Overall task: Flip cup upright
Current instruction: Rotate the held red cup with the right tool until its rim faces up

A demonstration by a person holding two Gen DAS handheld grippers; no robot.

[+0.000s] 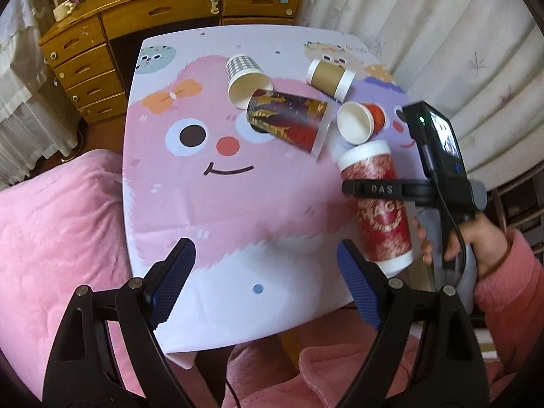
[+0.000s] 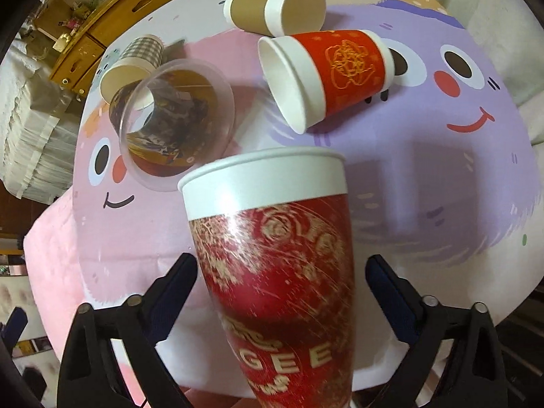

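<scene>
5 cups on a glossy cartoon tablecloth (image 1: 204, 204): tall red paper cup (image 2: 272, 272) between spread right gripper (image 2: 282, 282) fingers, contact unclear; left gripper (image 1: 265, 265) spread, holding nothing.

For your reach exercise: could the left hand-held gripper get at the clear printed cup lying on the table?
Probably yes: the left hand-held gripper is open, with bare tablecloth between it and the clear printed cup.

left gripper (image 1: 261, 278): fingers spread | right gripper (image 2: 282, 285): fingers spread
</scene>
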